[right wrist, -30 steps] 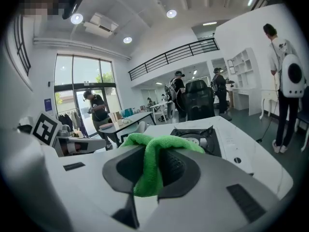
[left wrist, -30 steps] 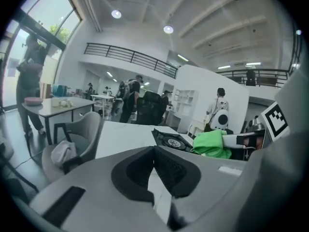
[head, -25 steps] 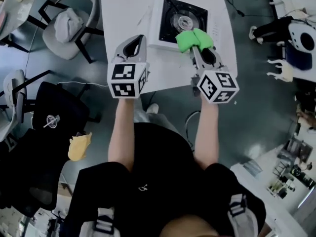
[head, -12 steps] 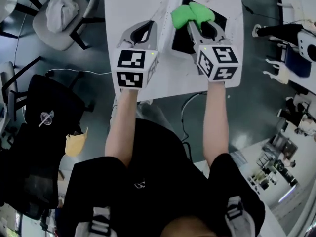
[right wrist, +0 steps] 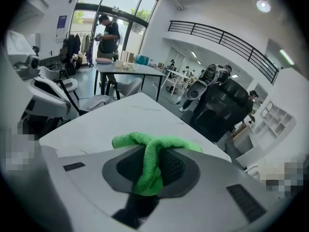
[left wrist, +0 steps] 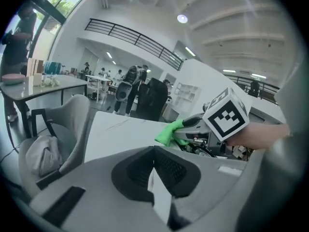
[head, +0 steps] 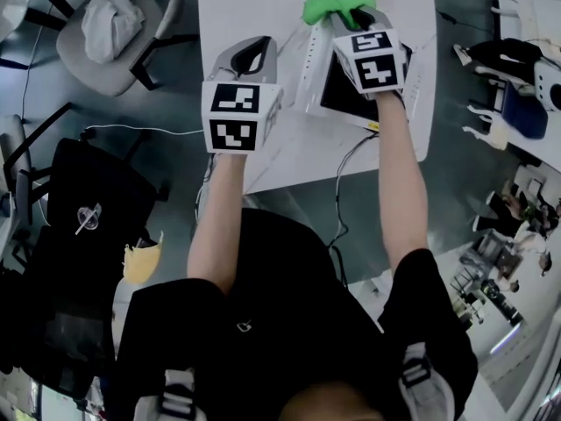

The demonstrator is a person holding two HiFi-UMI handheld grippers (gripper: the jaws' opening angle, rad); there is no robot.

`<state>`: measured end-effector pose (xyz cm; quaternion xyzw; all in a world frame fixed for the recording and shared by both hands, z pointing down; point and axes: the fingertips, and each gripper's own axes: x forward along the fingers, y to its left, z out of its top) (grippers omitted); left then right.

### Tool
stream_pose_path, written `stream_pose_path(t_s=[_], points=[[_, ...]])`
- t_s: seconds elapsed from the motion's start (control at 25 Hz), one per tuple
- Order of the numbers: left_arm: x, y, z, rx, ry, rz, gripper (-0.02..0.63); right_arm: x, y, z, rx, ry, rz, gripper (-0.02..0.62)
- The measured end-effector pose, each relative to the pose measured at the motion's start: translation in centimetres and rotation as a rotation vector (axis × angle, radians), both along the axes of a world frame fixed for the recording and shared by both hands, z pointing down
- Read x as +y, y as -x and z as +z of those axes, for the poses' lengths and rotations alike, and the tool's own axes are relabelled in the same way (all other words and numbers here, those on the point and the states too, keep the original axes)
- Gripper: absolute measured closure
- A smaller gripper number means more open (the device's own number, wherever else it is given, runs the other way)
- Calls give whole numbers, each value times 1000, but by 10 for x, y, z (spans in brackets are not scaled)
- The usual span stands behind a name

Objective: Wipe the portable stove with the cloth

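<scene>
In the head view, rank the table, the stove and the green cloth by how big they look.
1. table, by far the largest, though the picture's top edge cuts it off
2. stove, partly hidden behind the right gripper
3. cloth, smallest, bunched in that gripper's jaws

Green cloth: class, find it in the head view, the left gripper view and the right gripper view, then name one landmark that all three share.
Head view: the green cloth is at the top, right of centre, at the tip of the right gripper.
Left gripper view: the cloth is just right of centre, left of the right gripper's marker cube.
Right gripper view: the cloth is central, clamped between the jaws.
Shared landmark: the white table.
</scene>
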<state>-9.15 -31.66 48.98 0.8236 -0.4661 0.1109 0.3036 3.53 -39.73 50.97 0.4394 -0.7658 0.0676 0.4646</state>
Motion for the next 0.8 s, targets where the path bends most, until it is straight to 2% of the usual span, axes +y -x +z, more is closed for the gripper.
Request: stream_pose_path(t_s=[0.16,0.4,0.8], points=[[-6,-3,-2,17,3,21,606,0,-4,15,55,30,0,542],[-4,-9,4,27,17,46,606,9,0,30,200,37,-118,545],[9,-3,11,34,37,44,606,55,5,32,90,126,-82,545]])
